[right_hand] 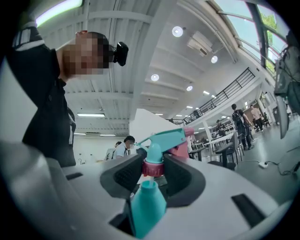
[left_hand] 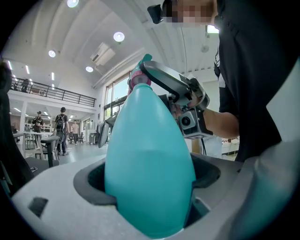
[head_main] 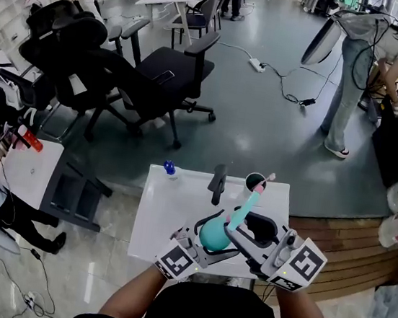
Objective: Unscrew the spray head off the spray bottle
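Observation:
A teal spray bottle (head_main: 214,234) is held above the white table (head_main: 170,209), close in front of me. My left gripper (head_main: 206,244) is shut on its wide body (left_hand: 150,159), which fills the gap between the jaws. The spray head (right_hand: 161,140) is teal with a pink trigger and a pink collar (right_hand: 153,168). My right gripper (right_hand: 153,171) has its two dark pads against that collar from both sides. A short white tube shows between the collar and the bottle's neck (right_hand: 146,206). The right gripper (left_hand: 173,86) shows at the bottle's top in the left gripper view.
On the table's far edge stand a small blue-capped item (head_main: 170,167), a black object (head_main: 217,182) and a dark cup (head_main: 254,181). Black office chairs (head_main: 153,68) stand beyond the table. A person (head_main: 373,76) bends over at the far right.

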{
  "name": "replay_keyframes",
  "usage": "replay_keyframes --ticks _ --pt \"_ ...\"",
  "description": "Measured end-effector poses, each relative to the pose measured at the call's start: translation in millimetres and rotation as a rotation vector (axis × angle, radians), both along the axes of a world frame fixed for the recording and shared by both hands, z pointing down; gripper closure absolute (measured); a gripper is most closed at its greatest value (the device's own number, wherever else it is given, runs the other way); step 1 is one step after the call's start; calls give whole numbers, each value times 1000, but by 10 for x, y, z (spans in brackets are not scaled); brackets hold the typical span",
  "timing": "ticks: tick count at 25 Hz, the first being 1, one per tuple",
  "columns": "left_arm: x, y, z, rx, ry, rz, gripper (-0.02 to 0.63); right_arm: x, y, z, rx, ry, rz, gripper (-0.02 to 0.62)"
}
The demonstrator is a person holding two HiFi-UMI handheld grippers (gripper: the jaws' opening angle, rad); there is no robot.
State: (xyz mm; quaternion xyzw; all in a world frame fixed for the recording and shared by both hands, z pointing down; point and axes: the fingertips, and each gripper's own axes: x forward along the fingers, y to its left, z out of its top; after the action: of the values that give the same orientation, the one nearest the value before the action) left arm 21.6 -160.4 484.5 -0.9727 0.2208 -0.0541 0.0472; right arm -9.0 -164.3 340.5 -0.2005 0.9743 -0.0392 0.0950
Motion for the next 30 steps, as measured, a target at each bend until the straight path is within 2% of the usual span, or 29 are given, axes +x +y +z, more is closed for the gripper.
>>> replay_keyframes --ticks 5,12,18,21,25,30 --pt "-45 -29 165 -32 -25 -14 141 144 -39 -349 75 -46 31 449" --pt "-175 -96 597 -127 -66 -54 141 303 21 -871 199 -92 77 449" --pt "-296 -132 871 -179 -85 -93 141 434 -19 -911 244 -70 142 449" --pt "-352 -142 861 -180 -76 -108 141 440 -83 -747 252 -9 196 449" --pt "-428 -198 687 -149 -63 -134 141 347 -102 -398 271 126 256 449" --pt "-538 -290 489 -111 -56 -166 141 193 -98 187 205 251 270 449"
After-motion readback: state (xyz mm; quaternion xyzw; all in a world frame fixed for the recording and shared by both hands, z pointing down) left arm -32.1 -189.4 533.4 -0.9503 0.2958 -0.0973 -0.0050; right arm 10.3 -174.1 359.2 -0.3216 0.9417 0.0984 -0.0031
